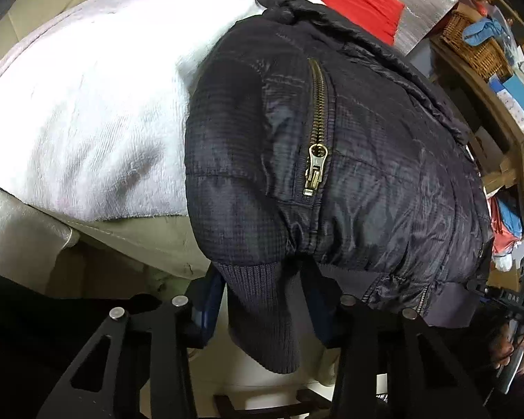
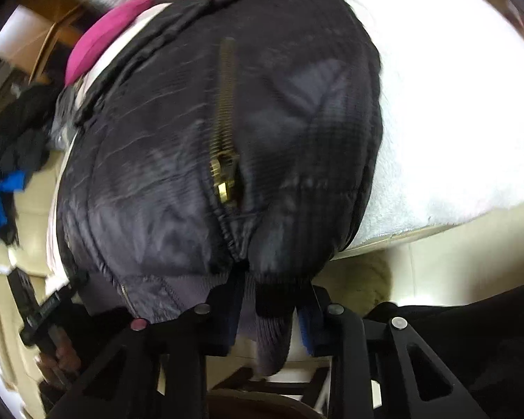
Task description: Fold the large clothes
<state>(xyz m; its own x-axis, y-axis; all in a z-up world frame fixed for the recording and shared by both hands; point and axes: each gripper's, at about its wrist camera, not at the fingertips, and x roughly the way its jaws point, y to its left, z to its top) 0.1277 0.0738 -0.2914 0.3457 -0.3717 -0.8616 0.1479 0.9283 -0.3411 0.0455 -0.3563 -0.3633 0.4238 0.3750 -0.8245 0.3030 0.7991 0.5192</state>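
A dark navy quilted jacket (image 1: 349, 160) with a brass zipper (image 1: 316, 160) lies on a white fleece blanket (image 1: 87, 122). My left gripper (image 1: 262, 300) is closed on the jacket's ribbed knit hem (image 1: 262, 321), which hangs down between the fingers. In the right wrist view the same jacket (image 2: 227, 139) fills the frame, zipper (image 2: 225, 171) in the middle. My right gripper (image 2: 272, 307) is closed on the ribbed hem (image 2: 272, 342) at the bottom edge. The other gripper (image 2: 42, 310) shows at the lower left, held by a hand.
Red cloth (image 1: 363, 3) and a pink garment (image 2: 104, 42) lie beyond the jacket. A wooden shelf (image 1: 499, 132) with a wicker basket (image 1: 475, 45) stands at the right. Dark and blue clothes (image 2: 7, 174) lie on the left. A beige surface edge (image 1: 139, 241) runs under the blanket.
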